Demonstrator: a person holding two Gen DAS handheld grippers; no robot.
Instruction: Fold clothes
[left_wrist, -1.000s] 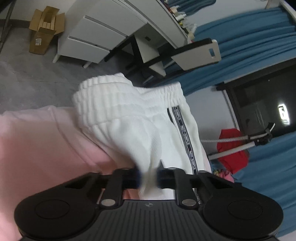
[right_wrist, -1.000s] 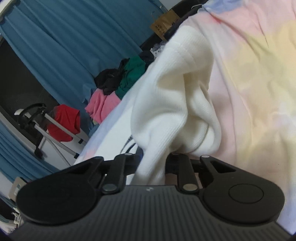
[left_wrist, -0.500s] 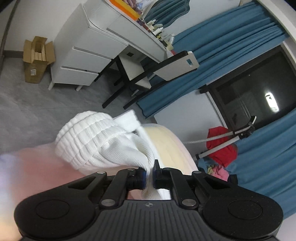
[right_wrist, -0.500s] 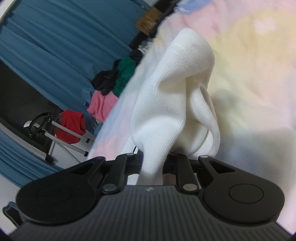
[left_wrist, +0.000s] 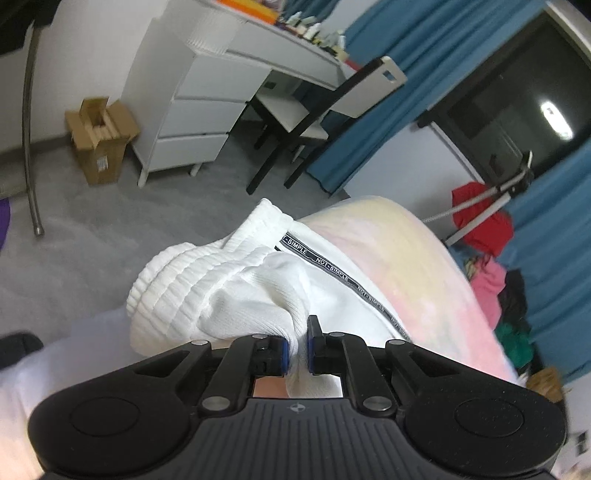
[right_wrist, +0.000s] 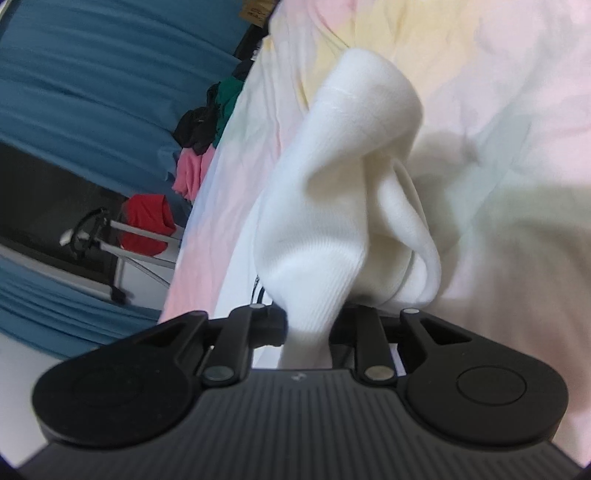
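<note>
White ribbed pants (left_wrist: 229, 295) with an elastic waistband and a black "NOT-SIMPLE" side stripe (left_wrist: 332, 269) lie bunched over a pastel pink-yellow bed sheet (left_wrist: 413, 266). My left gripper (left_wrist: 296, 347) is shut on a pinch of the white fabric near the waistband. In the right wrist view my right gripper (right_wrist: 308, 325) is shut on another fold of the same white pants (right_wrist: 343, 192), which rises in a loop above the sheet (right_wrist: 498, 147).
A white desk with drawers (left_wrist: 199, 110), a black-and-white chair (left_wrist: 332, 107) and a cardboard box (left_wrist: 99, 136) stand on the grey floor. Blue curtains (left_wrist: 406, 55), a stand with a red cloth (left_wrist: 480, 218) and a pile of clothes (right_wrist: 199, 147) sit beyond the bed.
The left gripper has swung with the waistband, so the side stripe and more of the sheet show again. The right gripper has moved closer over the bed with its fold still held.
</note>
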